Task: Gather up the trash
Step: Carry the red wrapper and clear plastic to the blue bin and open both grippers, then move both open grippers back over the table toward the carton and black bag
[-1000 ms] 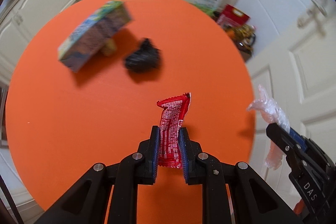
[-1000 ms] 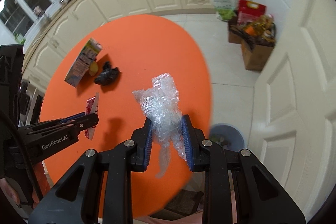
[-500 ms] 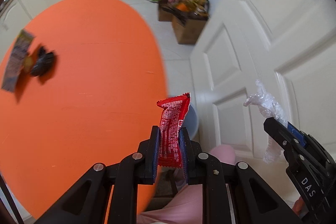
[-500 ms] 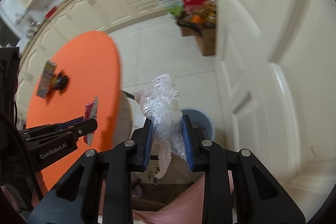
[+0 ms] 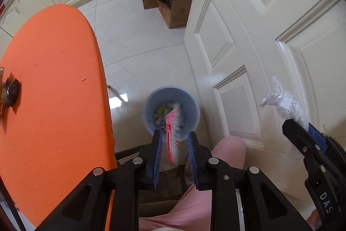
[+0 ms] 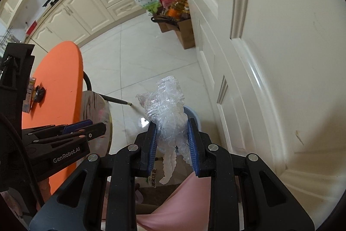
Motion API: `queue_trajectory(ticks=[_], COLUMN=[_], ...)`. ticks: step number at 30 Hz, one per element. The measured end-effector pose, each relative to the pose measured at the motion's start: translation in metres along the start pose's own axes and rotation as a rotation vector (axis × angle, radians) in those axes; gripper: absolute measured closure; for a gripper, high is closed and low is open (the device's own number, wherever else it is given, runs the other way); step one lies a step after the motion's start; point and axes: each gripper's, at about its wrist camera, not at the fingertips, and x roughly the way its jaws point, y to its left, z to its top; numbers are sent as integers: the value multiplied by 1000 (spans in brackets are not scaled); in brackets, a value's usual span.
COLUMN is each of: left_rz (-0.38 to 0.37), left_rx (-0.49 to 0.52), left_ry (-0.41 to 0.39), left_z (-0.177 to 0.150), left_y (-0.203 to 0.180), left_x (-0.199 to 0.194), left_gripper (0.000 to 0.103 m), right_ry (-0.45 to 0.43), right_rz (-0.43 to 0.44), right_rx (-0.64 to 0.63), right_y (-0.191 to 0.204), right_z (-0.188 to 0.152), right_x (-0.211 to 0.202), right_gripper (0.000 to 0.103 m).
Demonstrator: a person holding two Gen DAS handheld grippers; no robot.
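Note:
My left gripper (image 5: pixel 174 133) points straight down over a pale blue bin (image 5: pixel 149 105) on the floor, and its jaws are opening. A red snack wrapper (image 5: pixel 173 125) hangs blurred between them, clear of both pads. At the right edge of the left wrist view, my right gripper (image 5: pixel 300 122) is shut on a crumpled wad of clear plastic (image 5: pixel 281 101). In the right wrist view the right gripper (image 6: pixel 172 122) pinches that clear plastic (image 6: pixel 166 105), which hides most of the bin (image 6: pixel 193 114). The left gripper (image 6: pixel 95 125) shows at the left.
The round orange table (image 5: pixel 54 79) fills the left, with a black crumpled piece (image 5: pixel 12 92) near its edge. A cream panelled door (image 5: pixel 259 36) stands right of the bin. Cardboard boxes of groceries (image 5: pixel 173 5) sit by the cabinets. A pink trouser leg (image 5: pixel 229 148) is below.
Both grippers swung from above the orange table to over the floor by the bin. The left jaws have parted and the red wrapper is slipping down. The right grip is unchanged.

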Motion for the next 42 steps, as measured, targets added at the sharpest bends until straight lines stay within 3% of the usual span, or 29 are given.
queue_trajectory(ticks=[8,13,23,27,42], left_rz=[22,38,25,21,3], left_rx=[27,19,9,8,-37], left_ry=[11,-26,-46,-43,-51], left_z=[3,-3,-15,-19,-34], left_y=[-13,-7,-3,0,27], left_x=[3,-12,-21,-25,-47], left_gripper=[77,63,62,62,62], right_ry=[31,41,38,20,10], right_rz=[21,37,27,36,27], right_rx=[-8,-25,-53,-57,-88], right_y=[4,16,31,33,52], right_z=[3,5,5,3,-3], right_x=[15,19,13,6,-9], right_gripper=[78,74,71,60,60])
